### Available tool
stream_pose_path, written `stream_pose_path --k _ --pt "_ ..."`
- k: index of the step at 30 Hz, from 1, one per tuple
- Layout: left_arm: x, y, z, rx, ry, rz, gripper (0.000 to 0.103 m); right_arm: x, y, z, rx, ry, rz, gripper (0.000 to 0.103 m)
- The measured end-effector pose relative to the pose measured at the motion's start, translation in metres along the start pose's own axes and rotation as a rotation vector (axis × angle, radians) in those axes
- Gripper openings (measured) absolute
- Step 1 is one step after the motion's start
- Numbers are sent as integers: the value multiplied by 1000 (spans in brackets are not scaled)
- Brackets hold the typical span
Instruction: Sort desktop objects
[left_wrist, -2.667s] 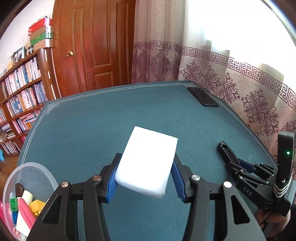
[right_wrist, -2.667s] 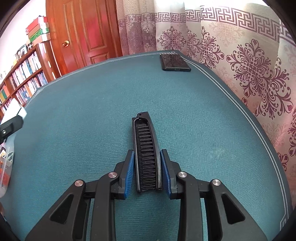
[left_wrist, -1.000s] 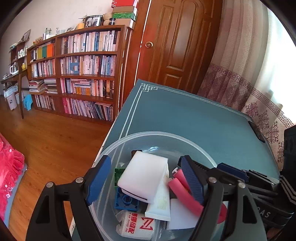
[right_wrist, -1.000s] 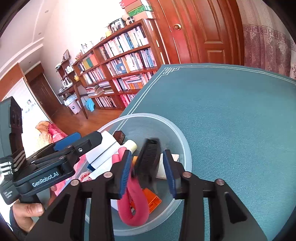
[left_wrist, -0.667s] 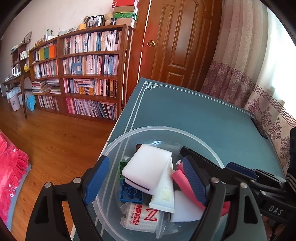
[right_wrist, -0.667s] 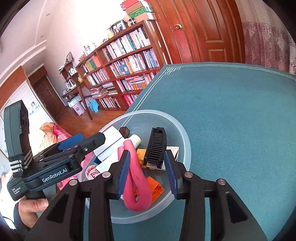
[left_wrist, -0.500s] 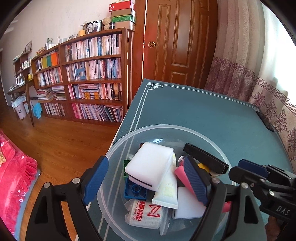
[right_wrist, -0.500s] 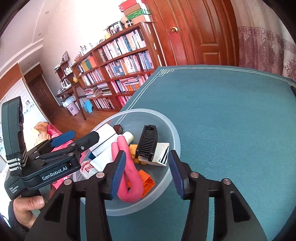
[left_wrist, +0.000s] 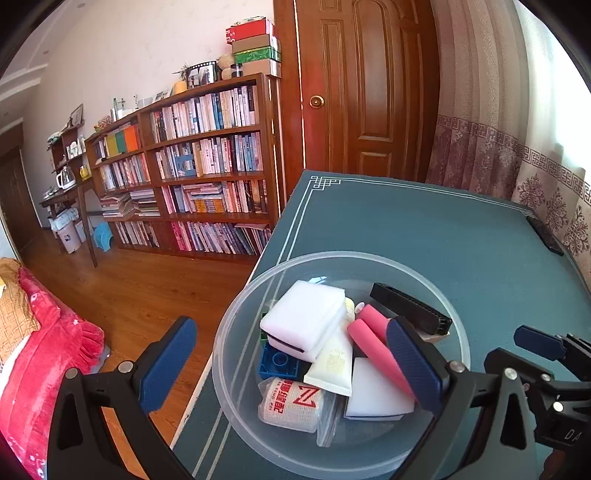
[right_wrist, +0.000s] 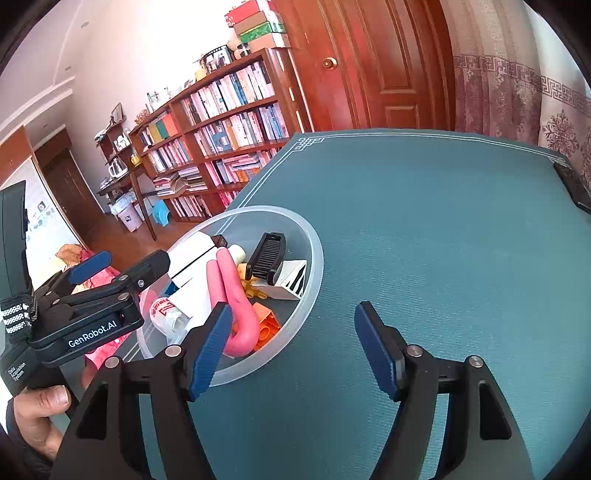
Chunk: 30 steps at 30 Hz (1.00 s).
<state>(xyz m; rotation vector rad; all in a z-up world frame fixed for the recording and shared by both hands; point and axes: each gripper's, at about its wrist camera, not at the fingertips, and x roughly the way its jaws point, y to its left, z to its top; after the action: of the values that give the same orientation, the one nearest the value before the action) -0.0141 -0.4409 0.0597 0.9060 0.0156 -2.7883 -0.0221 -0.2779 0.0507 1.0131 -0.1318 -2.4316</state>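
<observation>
Desktop objects fill a clear plastic bowl (left_wrist: 236, 332) that sits near the corner of a teal table (left_wrist: 424, 229). Inside, a white sponge (left_wrist: 303, 319) lies on top of a blue building block (left_wrist: 279, 363). Beside them are a pink bent tube (right_wrist: 231, 291), a black comb (left_wrist: 410, 308), a cream sachet (left_wrist: 330, 363), a white roll with red print (left_wrist: 291, 400) and an orange block (right_wrist: 264, 325). The left gripper (left_wrist: 291, 365) hangs above the bowl with its blue-padded jaws spread wide and nothing between them. The right gripper (right_wrist: 291, 345) hovers over the bowl's rim and the table, its jaws also wide apart and empty. A dark phone (right_wrist: 574, 186) lies at the table's far edge, well apart from the bowl. A hand (right_wrist: 37, 417) grips the left gripper's handle.
</observation>
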Motion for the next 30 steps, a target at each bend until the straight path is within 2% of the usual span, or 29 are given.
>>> stream_pose_path --k 8,10,19,24,30 --pt "-16 -6 -9 32 -6 1 103 -12 11 -10 -42 -18 -52 91" --pt "-20 -6 -10 34 -9 2 103 -14 13 -11 -54 -31 -69 98" --pt "-33 6 -17 21 -23 14 103 -24 44 -19 -225 -103 -203 100" --pt "-38 17 -22 10 -28 25 103 -35 51 -21 -228 -175 -252 100" --pt "-42 25 -28 -1 -27 30 103 -40 48 -16 -173 -166 -195 100"
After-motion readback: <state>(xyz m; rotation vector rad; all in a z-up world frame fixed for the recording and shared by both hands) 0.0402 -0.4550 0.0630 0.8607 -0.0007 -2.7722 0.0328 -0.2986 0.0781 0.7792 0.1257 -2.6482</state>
